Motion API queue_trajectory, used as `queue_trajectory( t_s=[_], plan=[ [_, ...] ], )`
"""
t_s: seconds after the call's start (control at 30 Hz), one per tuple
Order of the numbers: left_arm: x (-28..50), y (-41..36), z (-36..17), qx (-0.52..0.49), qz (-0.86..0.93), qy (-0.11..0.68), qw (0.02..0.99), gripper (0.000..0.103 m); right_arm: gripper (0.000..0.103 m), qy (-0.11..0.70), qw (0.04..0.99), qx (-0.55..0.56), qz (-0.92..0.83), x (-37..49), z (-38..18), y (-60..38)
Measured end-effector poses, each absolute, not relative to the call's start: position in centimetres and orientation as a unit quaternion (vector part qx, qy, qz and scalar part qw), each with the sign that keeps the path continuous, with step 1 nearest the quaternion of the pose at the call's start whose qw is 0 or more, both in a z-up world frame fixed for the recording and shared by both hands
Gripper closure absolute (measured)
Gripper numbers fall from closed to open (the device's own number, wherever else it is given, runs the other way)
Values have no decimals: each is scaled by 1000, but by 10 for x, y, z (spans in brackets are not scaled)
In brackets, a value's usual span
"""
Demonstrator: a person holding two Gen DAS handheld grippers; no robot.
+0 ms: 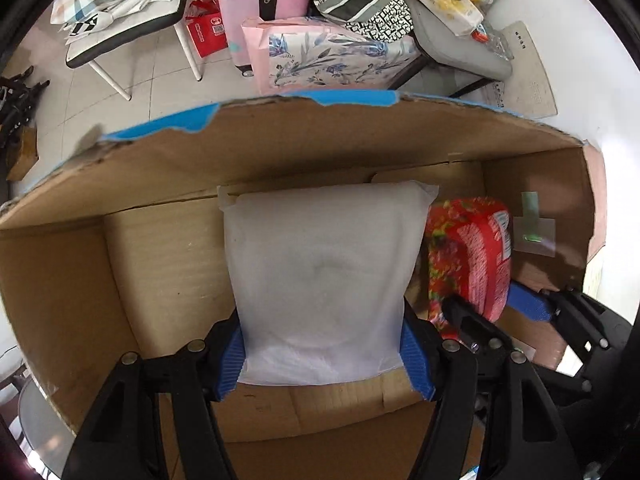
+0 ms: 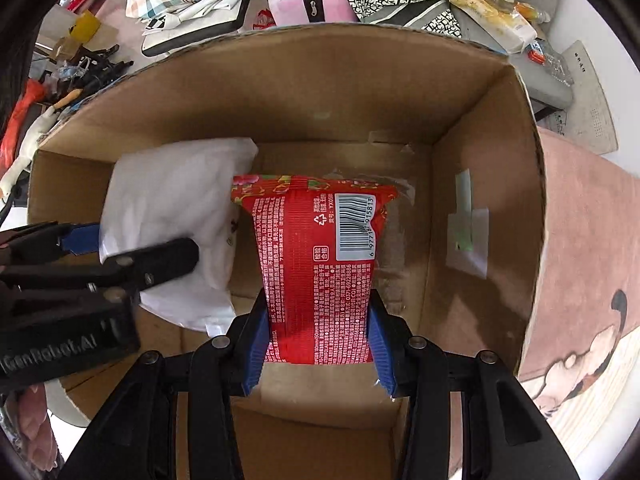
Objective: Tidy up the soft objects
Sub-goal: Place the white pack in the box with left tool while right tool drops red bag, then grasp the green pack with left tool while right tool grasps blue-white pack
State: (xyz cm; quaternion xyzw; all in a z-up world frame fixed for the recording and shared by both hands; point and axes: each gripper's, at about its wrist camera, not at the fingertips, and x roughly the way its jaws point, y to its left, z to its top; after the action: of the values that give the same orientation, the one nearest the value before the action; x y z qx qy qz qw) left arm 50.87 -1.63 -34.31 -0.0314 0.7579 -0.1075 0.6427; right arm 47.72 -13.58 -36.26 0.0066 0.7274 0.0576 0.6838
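Two soft packs sit low inside my cardboard box [image 2: 480, 128], my left gripper [image 1: 324, 354] pinching the white pouch [image 1: 320, 280] at nine o'clock of the red packet [image 2: 320, 264] clamped by my right gripper [image 2: 318, 344], so only releasing seems left.

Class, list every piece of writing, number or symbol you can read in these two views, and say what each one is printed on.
"GenRobot.AI": raised letters on the left claw body, right wrist view.
"6 977...915813": barcode digits on the red packet; the middle digits are unclear.
Recycling triangle: beside that barcode.
Small white print on the red packet: too small to read.
White packet: no text visible.
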Motion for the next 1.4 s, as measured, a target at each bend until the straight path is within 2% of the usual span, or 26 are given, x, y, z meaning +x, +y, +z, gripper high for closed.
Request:
queue_trajectory(
  t_s=[0.2, 0.23, 0.27, 0.4, 0.43, 0.47, 0.53, 0.73, 0.93, 1.1, 1.23, 1.4],
  plan=[
    [515, -18, -351, -15, -87, 765, 638, 35, 55, 728, 683, 13, 56, 477, -363, -132],
    [514, -20, -349, -10, -87, 764, 639, 35, 53, 733, 677, 14, 58, 477, -365, -132],
    [512, -21, -346, -5, -89, 760, 644, 33, 46, 741, 669, 18, 64, 477, -368, -131],
    [502, -20, -323, 13, -88, 742, 664, 17, 37, 745, 662, 14, 81, 469, -350, -125],
    [499, -18, -316, 14, -86, 738, 669, 14, 33, 743, 664, 11, 78, 465, -344, -124],
    [496, -16, -308, 13, -82, 735, 673, 11, 14, 739, 670, 0, 71, 461, -334, -122],
    [489, -10, -293, 11, -72, 725, 685, 1, 4, 726, 684, -19, 64, 453, -316, -116],
    [453, 11, -239, -3, -44, 681, 731, 1, 0, 694, 717, -32, 55, 428, -271, -116],
    [402, 23, -185, 13, -13, 622, 783, 1, 0, 620, 775, -85, 84, 386, -220, -101],
    [335, 31, -156, 19, 15, 580, 814, 1, 0, 625, 771, -43, 119, 336, -200, -111],
    [270, 41, -177, 12, 47, 589, 806, 1, 0, 643, 753, -44, 133, 287, -220, -126],
    [209, 54, -245, -21, 91, 652, 752, 1, 0, 681, 715, -93, 131, 250, -280, -148]
  ],
)
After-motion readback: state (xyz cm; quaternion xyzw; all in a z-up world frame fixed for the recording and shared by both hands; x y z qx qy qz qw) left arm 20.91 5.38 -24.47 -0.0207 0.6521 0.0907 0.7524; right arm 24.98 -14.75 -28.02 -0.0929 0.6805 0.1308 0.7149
